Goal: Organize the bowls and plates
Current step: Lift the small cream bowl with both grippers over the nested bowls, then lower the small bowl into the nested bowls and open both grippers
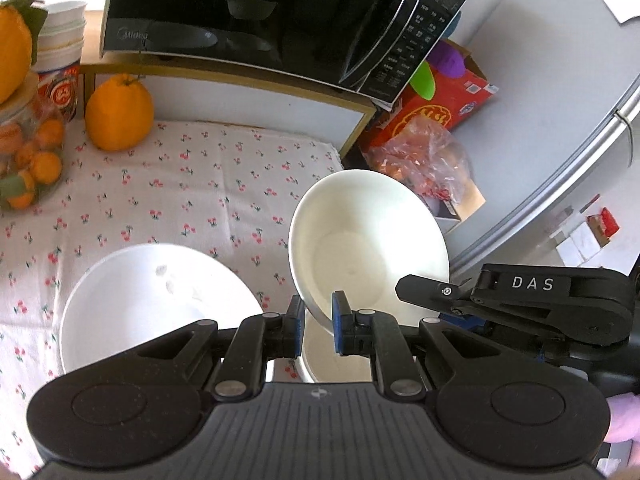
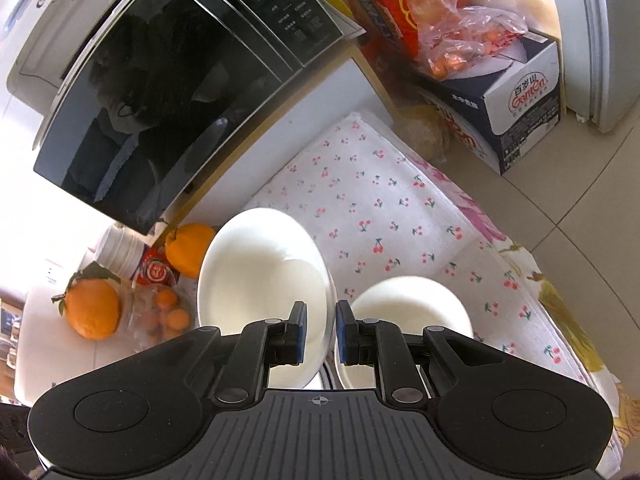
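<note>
Cherry-print tablecloth (image 1: 168, 184) lying before microwave (image 1: 260, 20). Left gripper (image 1: 317, 322) pinching tilted bowl (image 1: 368, 240) rim; right gripper (image 2: 321, 330) pinching tilted plate (image 2: 260, 276) rim. Advise levelling bowl before lowering.

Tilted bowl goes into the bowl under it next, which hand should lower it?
Left, probably: the left gripper grips the tilted bowl by its rim above the lower bowl; the right gripper comes in from the side.

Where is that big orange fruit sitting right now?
In the left wrist view the large orange fruit sits far left on the cherry-print cloth, under the wooden shelf that carries the microwave, beside the jar of small oranges.
</note>
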Action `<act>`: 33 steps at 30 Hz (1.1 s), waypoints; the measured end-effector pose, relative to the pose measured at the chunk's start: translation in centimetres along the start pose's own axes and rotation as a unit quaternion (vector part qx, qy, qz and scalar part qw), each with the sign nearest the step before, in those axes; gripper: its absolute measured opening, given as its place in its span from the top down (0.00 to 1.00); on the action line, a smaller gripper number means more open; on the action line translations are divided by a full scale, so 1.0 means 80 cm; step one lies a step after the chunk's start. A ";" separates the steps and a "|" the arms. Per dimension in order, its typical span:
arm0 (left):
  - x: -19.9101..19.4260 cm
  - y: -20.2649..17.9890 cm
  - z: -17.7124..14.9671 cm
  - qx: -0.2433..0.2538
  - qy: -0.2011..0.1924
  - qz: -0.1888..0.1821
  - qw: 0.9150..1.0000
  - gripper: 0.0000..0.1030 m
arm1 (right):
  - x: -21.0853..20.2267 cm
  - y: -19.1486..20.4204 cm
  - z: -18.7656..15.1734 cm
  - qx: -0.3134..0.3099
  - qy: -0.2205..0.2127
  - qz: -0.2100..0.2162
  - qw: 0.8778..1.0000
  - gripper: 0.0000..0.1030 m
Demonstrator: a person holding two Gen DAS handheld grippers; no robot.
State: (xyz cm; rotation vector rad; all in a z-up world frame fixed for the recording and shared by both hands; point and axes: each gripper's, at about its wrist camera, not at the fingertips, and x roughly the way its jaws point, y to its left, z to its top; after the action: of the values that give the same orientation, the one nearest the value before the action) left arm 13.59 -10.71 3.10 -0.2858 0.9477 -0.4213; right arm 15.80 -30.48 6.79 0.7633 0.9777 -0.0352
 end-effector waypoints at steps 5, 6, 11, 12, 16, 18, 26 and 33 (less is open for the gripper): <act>0.003 0.003 -0.023 -0.011 0.000 -0.014 1.000 0.86 | -0.008 -0.005 -0.013 -0.007 -0.005 -0.010 1.000 0.85; 0.005 0.004 -0.027 -0.012 0.001 -0.015 1.000 0.85 | -0.009 -0.006 -0.016 -0.008 -0.007 -0.012 1.000 0.85; 0.015 0.005 -0.039 -0.007 0.020 -0.009 1.000 0.84 | -0.007 -0.018 -0.030 -0.001 -0.007 -0.013 1.000 0.85; 0.017 0.007 -0.040 -0.010 0.022 -0.010 1.000 0.84 | -0.008 -0.020 -0.030 0.002 -0.004 -0.012 1.000 0.85; 0.024 0.008 -0.043 -0.022 0.030 -0.018 0.999 0.83 | -0.015 -0.027 -0.029 0.005 -0.007 -0.004 1.000 0.85; 0.027 0.005 -0.046 -0.020 0.033 -0.018 0.999 0.83 | -0.015 -0.029 -0.030 0.000 -0.008 -0.013 1.000 0.85; 0.047 -0.003 -0.056 -0.009 0.050 -0.006 0.999 0.83 | 0.000 -0.051 -0.030 0.009 0.008 -0.051 0.999 0.85; 0.058 -0.003 -0.064 -0.009 0.062 0.005 0.998 0.82 | 0.016 -0.065 -0.030 0.014 0.023 -0.073 0.997 0.84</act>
State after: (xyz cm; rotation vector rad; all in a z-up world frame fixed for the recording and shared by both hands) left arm 11.70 -13.35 -2.99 -0.2734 1.0736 -0.4257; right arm 12.95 -32.54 2.06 0.7196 1.0773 -0.1591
